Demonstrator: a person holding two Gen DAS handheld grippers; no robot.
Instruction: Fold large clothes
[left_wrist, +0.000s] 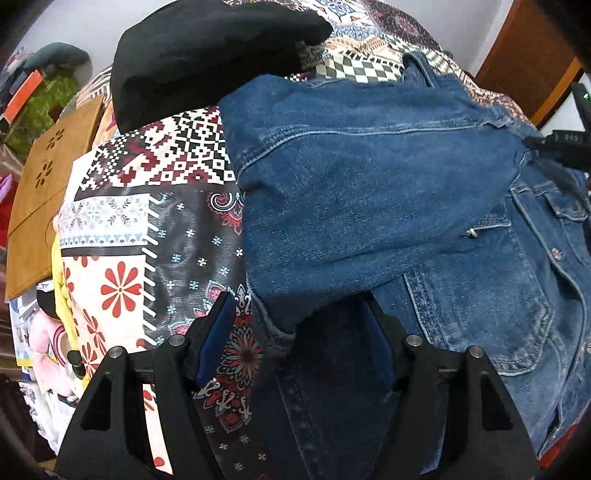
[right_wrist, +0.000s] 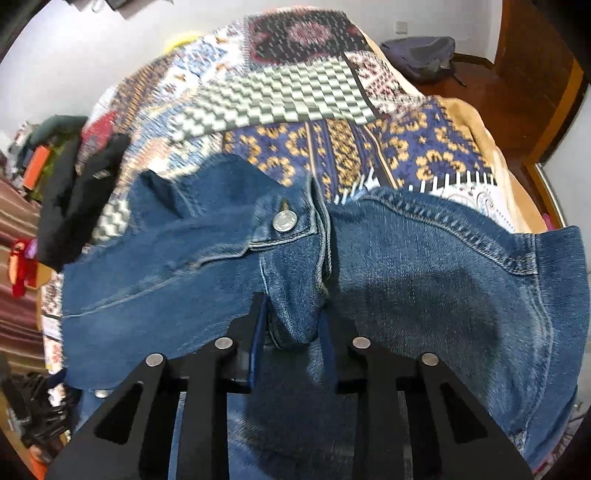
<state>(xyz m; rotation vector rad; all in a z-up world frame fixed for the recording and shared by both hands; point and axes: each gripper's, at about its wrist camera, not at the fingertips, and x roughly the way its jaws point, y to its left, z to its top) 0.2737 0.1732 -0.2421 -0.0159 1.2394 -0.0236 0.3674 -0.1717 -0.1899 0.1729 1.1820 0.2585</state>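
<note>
Garment: blue denim jacket with metal snap buttons and stitched chest pockets, lying rumpled on the bed, one sleeve crossed over its front.
Surface: patchwork-print bedspread in red, white, navy and check panels, under the jacket and bare to the left of it.
Right gripper: black two-finger tool, jaws drawn in on a bunched ridge of denim just below the silver button; the cloth sits pinched between the blue pads.
Left gripper: jaws spread, hanging over the sleeve's end at the jacket's left edge; whether the pads touch the cloth cannot be told.
Risk, thin bite: the right pinch appears to hold only a small fold near the placket; heavy denim could slide out once lifted.
Risk, bedspread: the left jaws straddle both sleeve edge and printed cover; closing here could catch the cover too and drag it along.
Risk, uneven fold: the crossed sleeve and bunched front may crease into the fold if not smoothed.
Nearby, black: dark black soft garment, heaped on the bed beyond the jacket, close to its far edge; likely in the way of any spread in that direction.
Nearby, brown: tan board with flower cut-outs, beside the bed's left edge, clear of the work.
Nearby, floor: grey-blue backpack, well apart by the wall.
</note>
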